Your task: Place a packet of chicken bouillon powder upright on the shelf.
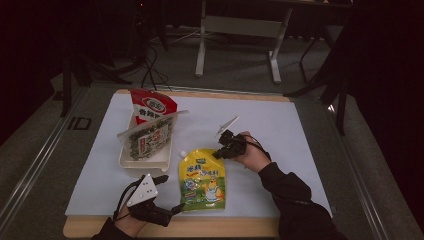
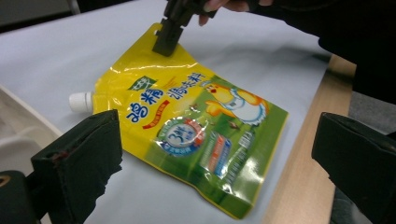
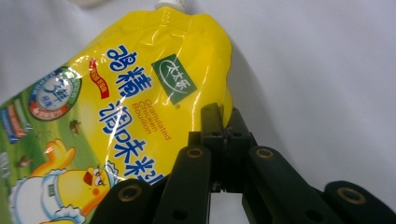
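High view: the pouch (image 1: 202,181) lies lengthwise toward the person, between the tongs; the right tongs (image 1: 223,150) are nearer, at its top corner.

Left gripper view: the left tongs (image 2: 215,158) gape, released.

Right gripper view: right jaws are clenched on the pouch edge.

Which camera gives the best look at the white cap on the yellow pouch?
The left gripper view: the white cap juts sideways from the yellow pouch, whole and well lit. In the high view the cap is a tiny pale dot. In the right gripper view the frame's top edge cuts it off.
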The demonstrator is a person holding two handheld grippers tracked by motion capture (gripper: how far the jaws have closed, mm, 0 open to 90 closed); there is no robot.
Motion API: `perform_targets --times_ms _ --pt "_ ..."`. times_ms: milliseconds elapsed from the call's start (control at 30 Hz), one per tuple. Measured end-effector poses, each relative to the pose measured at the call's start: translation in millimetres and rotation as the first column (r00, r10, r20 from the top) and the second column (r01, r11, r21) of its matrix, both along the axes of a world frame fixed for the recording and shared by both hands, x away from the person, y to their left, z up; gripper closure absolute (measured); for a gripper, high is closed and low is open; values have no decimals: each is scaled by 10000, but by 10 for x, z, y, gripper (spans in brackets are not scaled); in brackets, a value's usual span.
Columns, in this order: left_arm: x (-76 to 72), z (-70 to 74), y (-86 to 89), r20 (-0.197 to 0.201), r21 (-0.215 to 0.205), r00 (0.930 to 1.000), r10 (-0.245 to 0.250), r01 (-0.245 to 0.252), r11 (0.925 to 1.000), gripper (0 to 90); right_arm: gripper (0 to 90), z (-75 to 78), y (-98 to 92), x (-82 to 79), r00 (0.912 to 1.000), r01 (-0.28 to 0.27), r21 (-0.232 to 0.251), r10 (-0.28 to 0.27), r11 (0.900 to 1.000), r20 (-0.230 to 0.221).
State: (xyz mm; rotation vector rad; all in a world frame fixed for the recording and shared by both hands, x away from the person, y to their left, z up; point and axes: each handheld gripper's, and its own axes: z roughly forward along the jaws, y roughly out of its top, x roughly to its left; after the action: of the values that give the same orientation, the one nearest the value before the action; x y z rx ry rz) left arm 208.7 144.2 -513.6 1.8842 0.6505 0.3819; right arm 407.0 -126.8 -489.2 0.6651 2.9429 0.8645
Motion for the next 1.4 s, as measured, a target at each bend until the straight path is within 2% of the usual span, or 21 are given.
perform_targets --times_ms 133,233,367,600,667,867,1033,1067,1133,1233,1333,1367,1400 --pt "28 19 6 -45 45 9999 116 -116 9999 46 900 172 -43 -90 9980 -287 399 264 9988 575" --pt "55 35 -5 -723 138 9972 199 -190 9997 46 900 292 -67 -163 9953 -464 608 410 9971 873" --pt "90 37 -17 -1128 174 9930 339 -322 9993 44 900 416 -85 -272 9903 -703 714 610 9950 1247" --pt "135 63 12 -1076 296 9919 670 -642 9975 85 900 603 -140 -489 9755 -1121 975 908 9889 2006" --pt "155 83 26 -1029 266 9914 811 -787 9965 149 900 661 -159 -556 9708 -1250 1096 987 9861 2188" --pt "250 150 38 -1000 244 9898 1018 -998 9947 194 900 815 -177 -759 9569 -1708 1335 1320 9762 2587" --pt "306 228 20 -682 305 9923 1036 -1017 9943 242 900 895 -178 -881 9448 -2107 1524 1611 9656 2855" --pt "318 246 20 -652 203 9930 987 -976 9950 262 900 907 -181 -904 9423 -2163 1531 1651 9643 2914" --pt "349 282 23 -533 287 9932 1037 -1022 9943 331 900 924 -185 -935 9392 -2264 1572 1727 9613 2968" --pt "399 323 24 -633 203 9942 872 -861 9961 408 900 943 -190 -977 9371 -2336 1592 1784 9592 3000" --pt "431 336 18 -761 170 9953 605 -594 9981 498 900 955 -193 -1003 9342 -2410 1634 1830 9567 3063" --pt "448 338 7 -842 195 9959 338 -323 9993 498 900 963 -195 -1016 9328 -2451 1647 1861 9554 3086" --pt "445 339 0 -811 202 9962 329 -313 9993 587 900 969 -192 -1035 9312 -2484 1605 1898 9553 3113"
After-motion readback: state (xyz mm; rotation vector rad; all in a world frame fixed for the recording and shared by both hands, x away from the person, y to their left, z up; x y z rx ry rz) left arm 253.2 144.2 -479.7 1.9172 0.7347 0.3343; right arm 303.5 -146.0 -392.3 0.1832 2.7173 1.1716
